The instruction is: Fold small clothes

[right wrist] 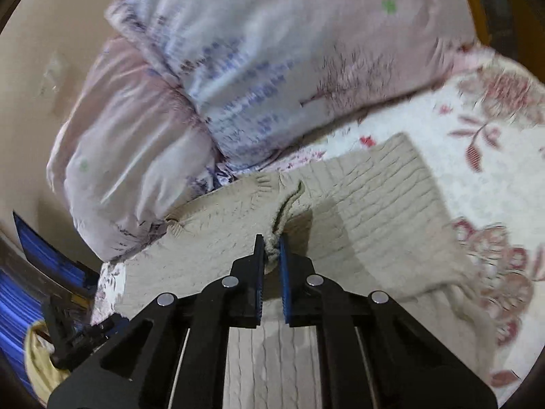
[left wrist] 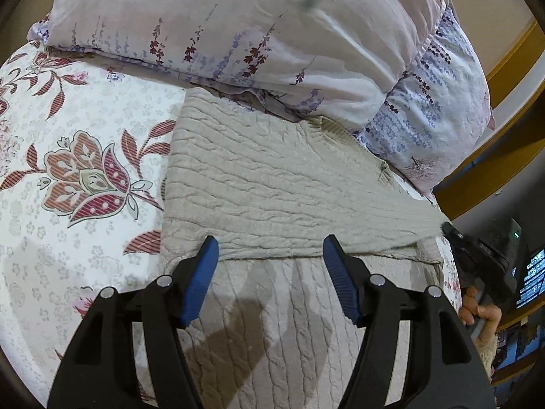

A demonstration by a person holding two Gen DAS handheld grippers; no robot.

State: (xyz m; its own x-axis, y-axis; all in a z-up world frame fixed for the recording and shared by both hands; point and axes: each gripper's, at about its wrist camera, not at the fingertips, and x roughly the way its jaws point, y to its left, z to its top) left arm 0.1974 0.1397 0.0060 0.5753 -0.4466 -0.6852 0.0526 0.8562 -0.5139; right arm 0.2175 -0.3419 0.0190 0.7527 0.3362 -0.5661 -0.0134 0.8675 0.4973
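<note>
A beige cable-knit sweater (left wrist: 272, 177) lies on the floral bedsheet, one part folded over the rest. My left gripper (left wrist: 270, 248) is open and empty, hovering just above the folded edge near the middle. In the right wrist view the same sweater (right wrist: 374, 204) spreads ahead. My right gripper (right wrist: 271, 248) is shut on a bunched edge of the sweater and lifts it off the bed. The right gripper also shows at the right edge of the left wrist view (left wrist: 477, 248), at the sweater's right corner.
Two floral pillows (left wrist: 238, 34) lie stacked just behind the sweater, also in the right wrist view (right wrist: 272, 68). The floral bedsheet (left wrist: 68, 170) stretches to the left. A wooden bed frame (left wrist: 504, 156) and a dark screen (left wrist: 531, 279) are at the right.
</note>
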